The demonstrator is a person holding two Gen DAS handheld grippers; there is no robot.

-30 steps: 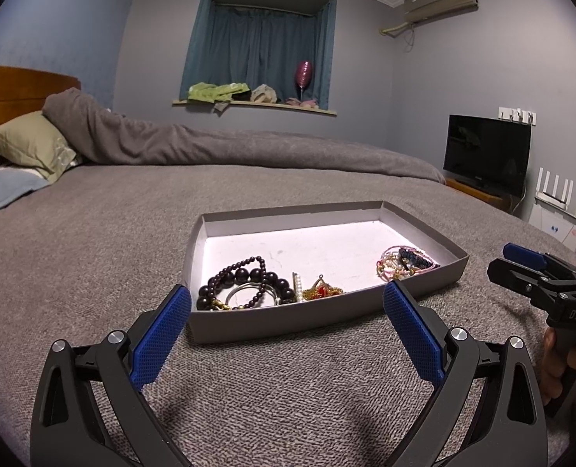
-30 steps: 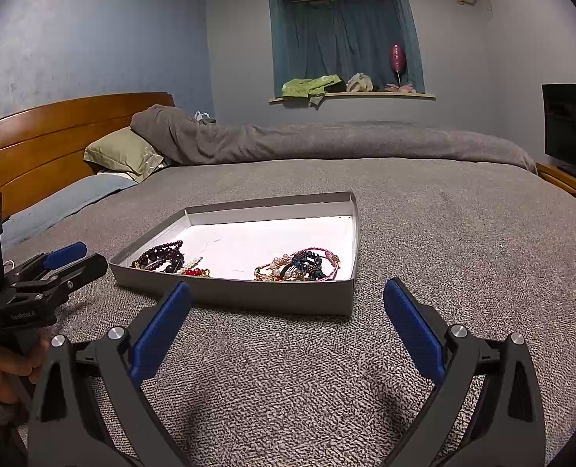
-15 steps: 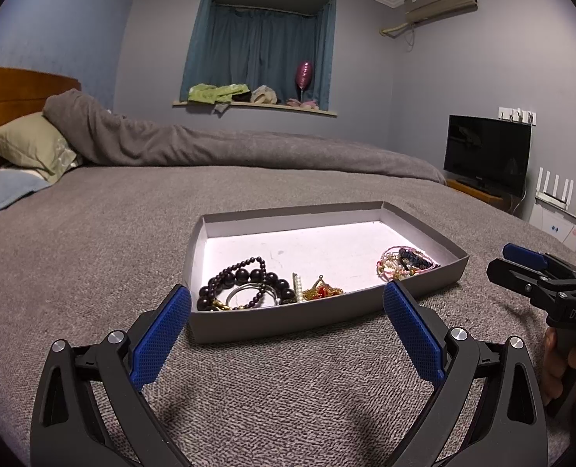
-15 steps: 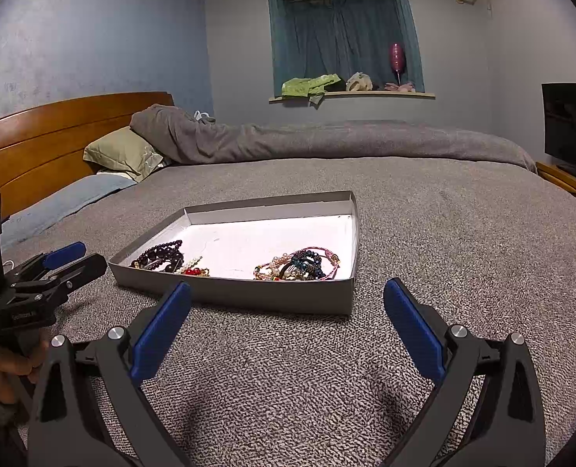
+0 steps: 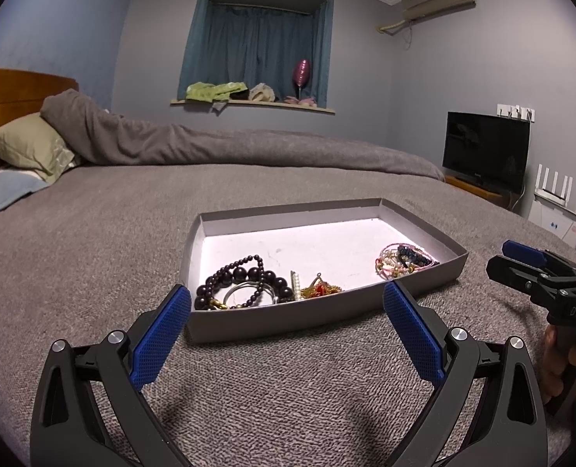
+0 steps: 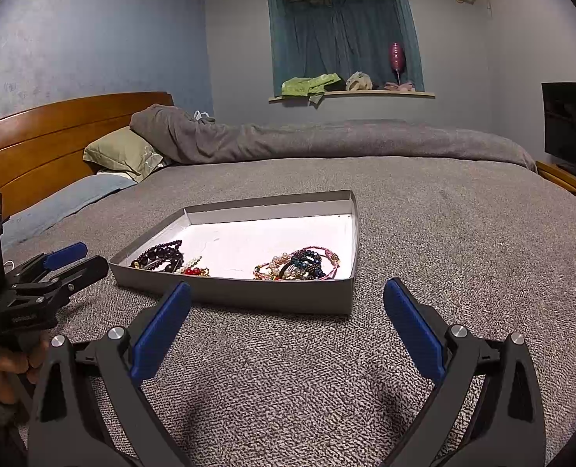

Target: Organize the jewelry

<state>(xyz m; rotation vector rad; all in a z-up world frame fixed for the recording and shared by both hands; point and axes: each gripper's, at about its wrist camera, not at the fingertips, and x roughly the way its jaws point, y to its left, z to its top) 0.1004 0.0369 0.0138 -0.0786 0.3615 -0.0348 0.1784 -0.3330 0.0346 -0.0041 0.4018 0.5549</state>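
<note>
Seen from the left wrist, gripper (image 5: 287, 309) spread wide and holding nothing, short of the shallow gray tray (image 5: 288, 321) on the bed (image 5: 93, 233). Inside: dark bead bracelets (image 5: 241, 282) at 1 end, pink tangle (image 5: 403, 258) at the other. Fits either sorted or still unsorted.

From the right wrist, gripper (image 6: 287, 309) likewise splayed, empty, near the tray's corner.

Your left tool (image 5: 287, 330) and right tool (image 6: 287, 329) both hover low with blue pads spread wide and empty, each gripped by a hand (image 6: 4, 366).
</note>
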